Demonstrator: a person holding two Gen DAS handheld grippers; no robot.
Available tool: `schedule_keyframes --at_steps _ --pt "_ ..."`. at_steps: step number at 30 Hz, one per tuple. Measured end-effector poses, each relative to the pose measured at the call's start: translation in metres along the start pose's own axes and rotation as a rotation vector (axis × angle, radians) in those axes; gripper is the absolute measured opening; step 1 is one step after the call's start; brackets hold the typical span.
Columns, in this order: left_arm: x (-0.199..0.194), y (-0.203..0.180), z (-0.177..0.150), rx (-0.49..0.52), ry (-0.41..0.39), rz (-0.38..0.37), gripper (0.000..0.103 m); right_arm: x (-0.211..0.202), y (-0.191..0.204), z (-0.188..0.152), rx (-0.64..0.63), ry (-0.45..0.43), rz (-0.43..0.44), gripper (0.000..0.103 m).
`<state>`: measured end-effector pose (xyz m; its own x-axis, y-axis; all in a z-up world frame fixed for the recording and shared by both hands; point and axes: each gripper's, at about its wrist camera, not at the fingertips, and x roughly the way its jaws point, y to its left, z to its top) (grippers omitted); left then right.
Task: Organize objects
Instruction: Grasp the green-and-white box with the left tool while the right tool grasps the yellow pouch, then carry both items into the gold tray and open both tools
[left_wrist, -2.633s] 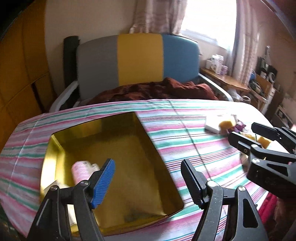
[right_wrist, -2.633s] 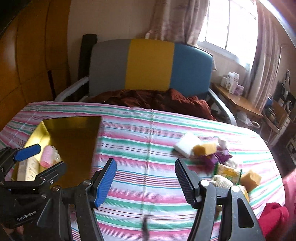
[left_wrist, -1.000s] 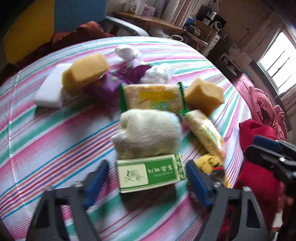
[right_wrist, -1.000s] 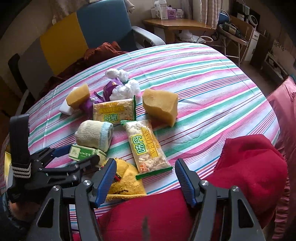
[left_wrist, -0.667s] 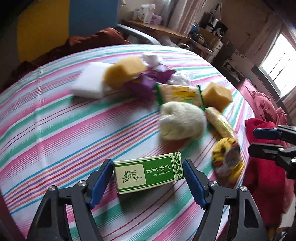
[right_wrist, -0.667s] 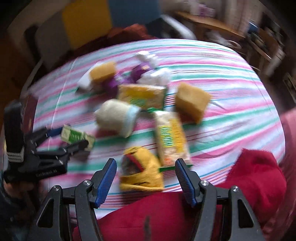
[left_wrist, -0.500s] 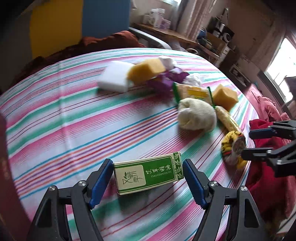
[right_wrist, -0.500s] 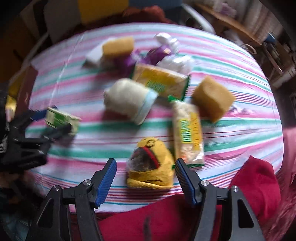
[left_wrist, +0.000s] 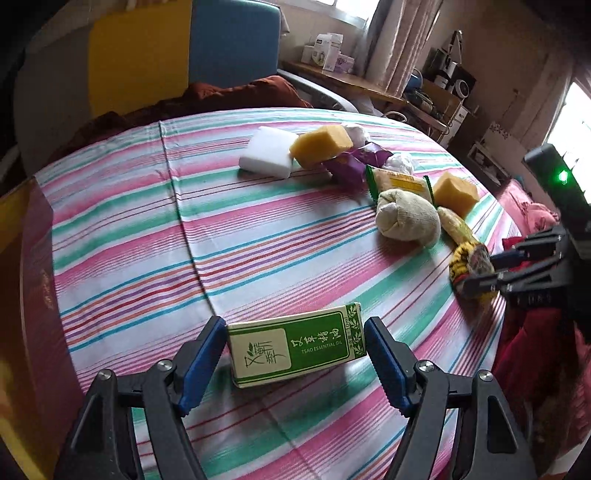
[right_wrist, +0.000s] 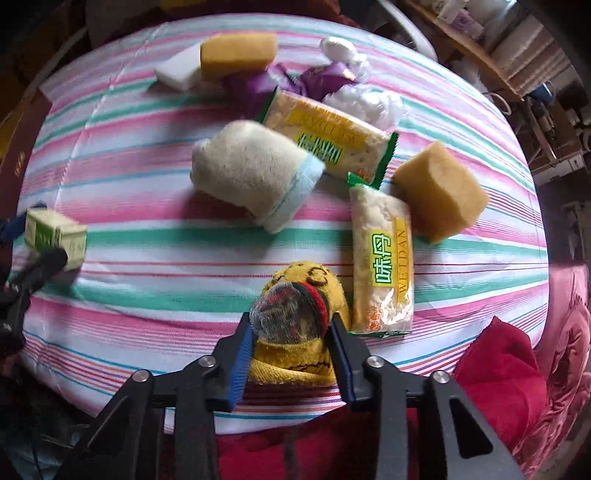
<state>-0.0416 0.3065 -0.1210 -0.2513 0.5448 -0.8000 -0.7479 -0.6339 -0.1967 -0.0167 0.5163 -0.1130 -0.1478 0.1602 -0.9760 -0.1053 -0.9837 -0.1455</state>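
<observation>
The right tongs (right_wrist: 291, 338) have just been closing and now pinch the yellow rolled sock (right_wrist: 301, 325) at 6 o'clock in the right wrist view, at the near edge of the striped surface (right_wrist: 147, 295). The left tongs (left_wrist: 295, 347) are clamped on the green essential-oil box (left_wrist: 295, 347) end to end, low at 6 o'clock in their own view, with its shadow on the cloth just beneath.

Just beyond the sock, at 1 o'clock, lies a snack packet (right_wrist: 384, 258), touching a brown sponge (right_wrist: 439, 192) at 2 o'clock. At 11 o'clock sits the cream rolled sock (right_wrist: 255, 170), with a second snack packet (right_wrist: 328, 136) behind it. Farthest off, near 12 o'clock, are purple wrappers (right_wrist: 291, 83), a white plastic wad (right_wrist: 369, 99), another brown sponge (right_wrist: 238, 53) and a white sponge block (right_wrist: 177, 74).

Judged from this, 2 pickups are in hand at once. The next move likely calls for lifting the yellow sock clear of the red cloth (right_wrist: 495, 369) and the packet beside it, then carrying both loads away left, where a dark box edge (left_wrist: 22, 258) shows at 9 o'clock.
</observation>
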Motion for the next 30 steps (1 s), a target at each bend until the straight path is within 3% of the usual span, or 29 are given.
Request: schedule_keyframes --at_steps 11,23,30 --pt "-0.040 0.016 -0.014 -0.037 -0.052 0.031 0.076 -0.049 0.039 0.006 -0.021 -0.230 0.133 0.032" --pt "-0.098 0.046 -0.027 -0.126 -0.151 0.068 0.076 -0.079 0.114 0.011 -0.059 -0.312 0.320 0.032" --pt "-0.139 0.086 -0.040 -0.212 -0.228 0.146 0.076 -0.099 0.181 0.024 -0.156 -0.359 0.416 0.032"
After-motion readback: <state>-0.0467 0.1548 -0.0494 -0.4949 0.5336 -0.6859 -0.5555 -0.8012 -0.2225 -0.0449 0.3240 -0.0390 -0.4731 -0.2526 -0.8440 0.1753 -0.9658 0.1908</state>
